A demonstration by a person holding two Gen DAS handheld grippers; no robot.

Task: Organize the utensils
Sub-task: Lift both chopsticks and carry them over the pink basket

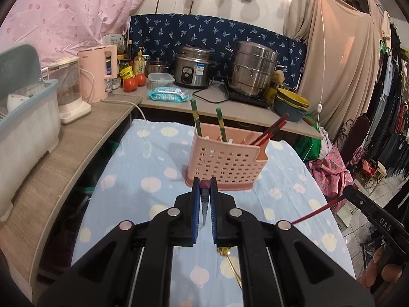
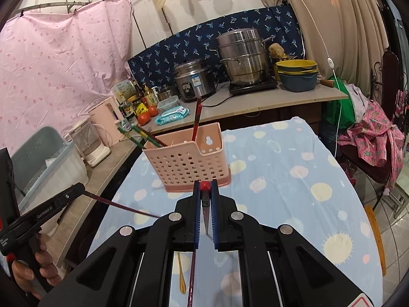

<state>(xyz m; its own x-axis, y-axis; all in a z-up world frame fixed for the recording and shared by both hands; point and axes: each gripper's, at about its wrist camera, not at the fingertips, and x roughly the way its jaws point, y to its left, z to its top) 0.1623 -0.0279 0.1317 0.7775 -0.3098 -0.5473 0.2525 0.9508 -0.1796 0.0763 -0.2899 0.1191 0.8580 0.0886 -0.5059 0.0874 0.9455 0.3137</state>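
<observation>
We see our left gripper closed on a dark red chopstick, its end showing between the blue pads. Just ahead stands the pink perforated holder on the blue spotted cloth, with two green chopsticks leaning inside and red ones tilted right. Our right gripper enters at the right edge, pinching another red chopstick. Below our fingers lies a gold spoon.

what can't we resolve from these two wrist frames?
- Holder compartments: left wrist view, the front wall hides the dividers and the chopsticks' lower ends.
- Gold utensil: left wrist view, mostly behind the left gripper.
- Held red chopstick: right wrist view, the right gripper covers its middle.
</observation>
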